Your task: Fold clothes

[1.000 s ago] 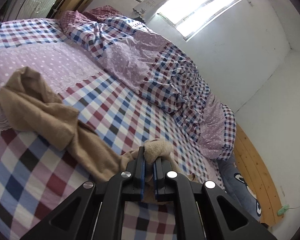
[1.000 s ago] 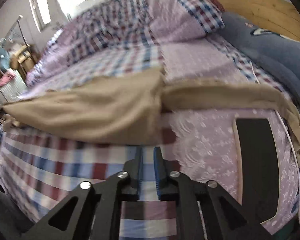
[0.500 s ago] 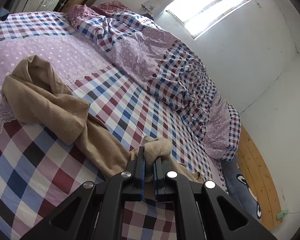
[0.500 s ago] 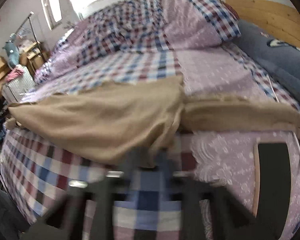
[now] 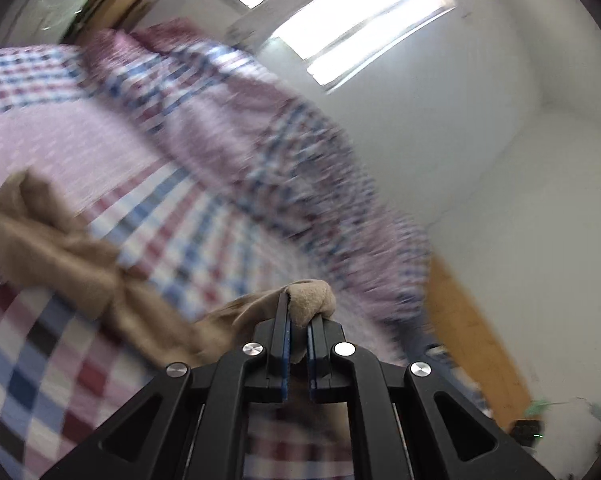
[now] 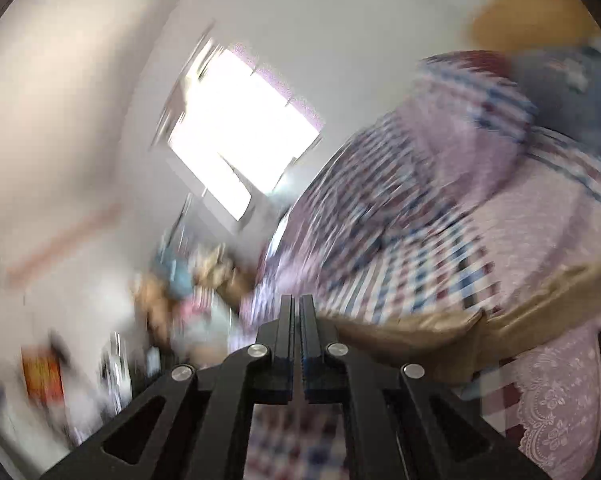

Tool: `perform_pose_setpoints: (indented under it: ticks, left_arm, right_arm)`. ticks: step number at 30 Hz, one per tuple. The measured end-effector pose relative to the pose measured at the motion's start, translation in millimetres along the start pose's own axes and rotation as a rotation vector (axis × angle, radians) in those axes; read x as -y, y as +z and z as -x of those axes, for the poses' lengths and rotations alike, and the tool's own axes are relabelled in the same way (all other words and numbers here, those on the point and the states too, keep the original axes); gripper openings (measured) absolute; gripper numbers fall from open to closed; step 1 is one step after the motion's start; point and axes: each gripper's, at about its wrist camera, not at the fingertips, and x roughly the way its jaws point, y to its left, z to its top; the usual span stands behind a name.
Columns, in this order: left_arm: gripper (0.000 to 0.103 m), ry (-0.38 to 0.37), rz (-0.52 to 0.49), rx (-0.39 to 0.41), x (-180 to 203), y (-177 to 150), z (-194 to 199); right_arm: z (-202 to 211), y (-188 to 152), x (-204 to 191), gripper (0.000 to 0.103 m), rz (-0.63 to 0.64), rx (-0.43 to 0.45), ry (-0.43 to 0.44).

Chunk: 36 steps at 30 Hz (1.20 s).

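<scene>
A beige garment (image 5: pixel 60 248) lies crumpled across the checked bed sheet, blurred by motion. One end of it rises to my left gripper (image 5: pixel 298 304), which is shut on a bunched fold of it (image 5: pixel 312 296) above the bed. In the right wrist view the same beige garment (image 6: pixel 420 330) stretches along the bed to the right of and behind my right gripper (image 6: pixel 296 304). That gripper is tilted and points level toward a window, its jaws shut together with nothing visible between them.
The bed has a checked sheet (image 5: pixel 180 240) with a lilac lace panel (image 6: pixel 552 400). A rolled checked quilt (image 5: pixel 260 128) lies along the wall side. A wooden headboard (image 5: pixel 472 320) and a window (image 5: pixel 340 20) are beyond. Blurred room clutter (image 6: pixel 180 280) is at the left.
My right gripper shut its jaws, rose and rolled, swinging from the garment on the bed up toward the window. My left gripper lifted slightly, still holding the beige fold.
</scene>
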Motion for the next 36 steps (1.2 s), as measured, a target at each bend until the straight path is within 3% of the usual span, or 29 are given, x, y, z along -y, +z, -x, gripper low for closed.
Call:
perform_pose_setpoints:
  ticks: [1, 3, 7, 10, 11, 13, 15, 22, 27, 33, 36]
  left_arm:
    - [0.005, -0.031, 0.025, 0.018, -2, 3, 3]
    - [0.005, -0.069, 0.084, 0.044, -10, 7, 6]
    - [0.005, 0.05, 0.215, 0.016, -53, 7, -16]
    - [0.005, 0.121, 0.233, -0.011, -67, 5, -32]
    - [0.005, 0.133, 0.225, -0.015, -68, 4, -36]
    - [0.005, 0.157, 0.207, -0.025, -67, 1, -42]
    - [0.005, 0.18, 0.193, -0.035, -65, -2, -44]
    - [0.005, 0.219, 0.145, -0.033, -57, -4, -47]
    - [0.005, 0.219, 0.119, -0.036, -50, -4, -44]
    - [0.005, 0.218, 0.113, -0.036, -44, -6, -44]
    - [0.005, 0.226, 0.11, -0.037, -45, -6, -43]
  right_arm:
    - [3, 6, 14, 0.0, -0.068, 0.047, -0.022]
    - [-8, 8, 43, 0.0, -0.125, 0.037, -0.176]
    - [-38, -6, 84, 0.001, -0.194, -0.088, -0.396]
    - [-44, -12, 78, 0.004, -0.096, -0.169, -0.468]
    - [-46, -14, 71, 0.006, -0.047, -0.203, -0.468]
    - [-50, -23, 57, 0.019, 0.053, -0.276, -0.466]
    - [-49, -37, 45, 0.054, 0.135, -0.365, -0.422]
    - [-26, -88, 23, 0.055, 0.251, -0.583, -0.329]
    - [-26, -106, 18, 0.055, 0.275, -0.668, -0.287]
    - [-51, -121, 18, 0.055, 0.327, -0.723, -0.301]
    - [-56, -125, 11, 0.049, 0.361, -0.736, -0.243]
